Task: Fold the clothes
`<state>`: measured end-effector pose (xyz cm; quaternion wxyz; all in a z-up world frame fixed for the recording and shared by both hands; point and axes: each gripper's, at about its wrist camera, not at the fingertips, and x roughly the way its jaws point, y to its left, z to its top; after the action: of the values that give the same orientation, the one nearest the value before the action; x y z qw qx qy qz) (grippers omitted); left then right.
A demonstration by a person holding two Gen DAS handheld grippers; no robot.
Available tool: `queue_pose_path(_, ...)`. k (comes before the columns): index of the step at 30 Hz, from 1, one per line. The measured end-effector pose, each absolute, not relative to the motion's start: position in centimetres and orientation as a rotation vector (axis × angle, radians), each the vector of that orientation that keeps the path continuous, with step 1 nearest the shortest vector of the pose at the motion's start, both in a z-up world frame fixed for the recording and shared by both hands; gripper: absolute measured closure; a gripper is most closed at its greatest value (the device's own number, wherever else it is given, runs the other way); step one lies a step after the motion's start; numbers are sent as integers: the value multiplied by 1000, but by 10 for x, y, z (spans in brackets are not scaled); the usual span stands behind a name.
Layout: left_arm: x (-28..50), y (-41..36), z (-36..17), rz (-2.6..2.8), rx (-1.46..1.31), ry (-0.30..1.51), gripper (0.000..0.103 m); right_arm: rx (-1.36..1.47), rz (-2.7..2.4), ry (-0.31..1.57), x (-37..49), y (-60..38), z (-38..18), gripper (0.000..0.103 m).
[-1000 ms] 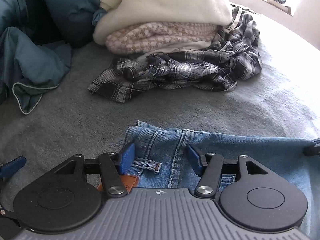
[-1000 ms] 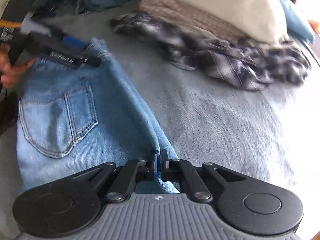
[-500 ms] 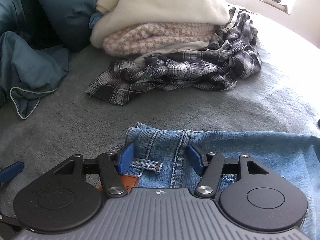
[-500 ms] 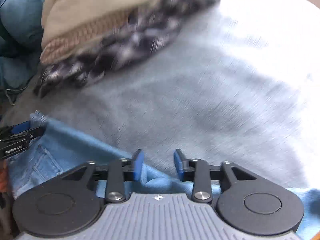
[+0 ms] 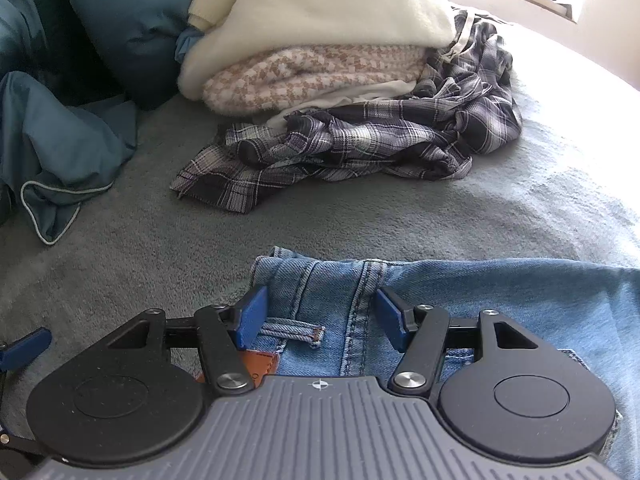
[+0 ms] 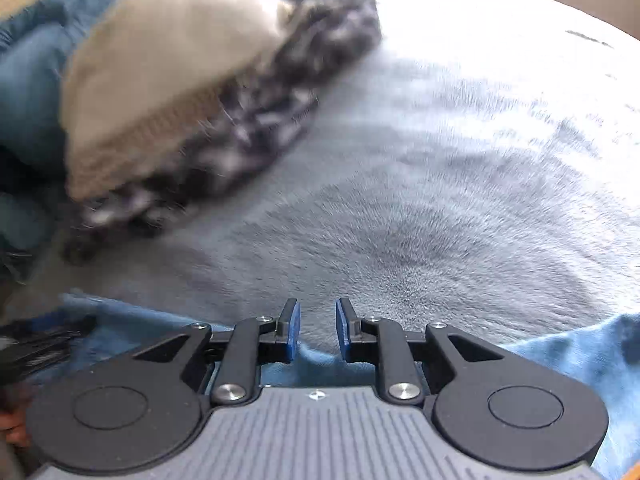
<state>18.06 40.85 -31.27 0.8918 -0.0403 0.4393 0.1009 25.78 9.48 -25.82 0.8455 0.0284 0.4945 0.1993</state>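
Note:
Light blue jeans (image 5: 500, 292) lie flat on the grey bed cover (image 5: 160, 260), waistband and belt loop nearest the left wrist camera. My left gripper (image 5: 320, 304) hovers open over the waistband, its blue pads well apart and not pressing the denim. In the blurred right wrist view, my right gripper (image 6: 317, 320) sits above the jeans' edge (image 6: 580, 352). Its jaws are closing with a gap still between the pads. Only grey cover shows in that gap, and the denim fold lies just below it.
A crumpled plaid shirt (image 5: 360, 148) lies beyond the jeans. Behind it is a pile with a cream fleece (image 5: 320, 12) on a pink houndstooth knit (image 5: 312, 76). Teal bedding (image 5: 52, 140) is bunched at the left. Bright light washes out the far right.
My right gripper, earlier shut on the jeans' edge, has let go and opened, rolled, and moved off along the bed. My left gripper has stayed put.

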Motion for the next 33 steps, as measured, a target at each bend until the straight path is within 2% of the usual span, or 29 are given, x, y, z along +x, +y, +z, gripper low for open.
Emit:
queue_pose_path(4,180,404,-313,218,-56,904,42,-41,507,1050,226,97,-250,79)
queue_pose_path(11,177,389,-296,255,16,869,42,-37,387,1139,217,77,-308,76)
queue_pose_path(12,176,386,-289,258,23,861,42,-10,388,1125,216,74,-306,72)
queue_pose_path(17,169,356,-253,270,19,822,42,40,424,1053,205,62,-287,71)
queue_pose_path(22,166,292,-237,194,-1,886,41,33,483,975,184,31,-259,68)
queue_pose_path(26,160,228,-247,109,-15,950,41,58,535,967,159,-6,-242,61)
queue_pose_path(33,149,155,-293,110,-37,1058,41,56,524,965,122,-85,-223,61)
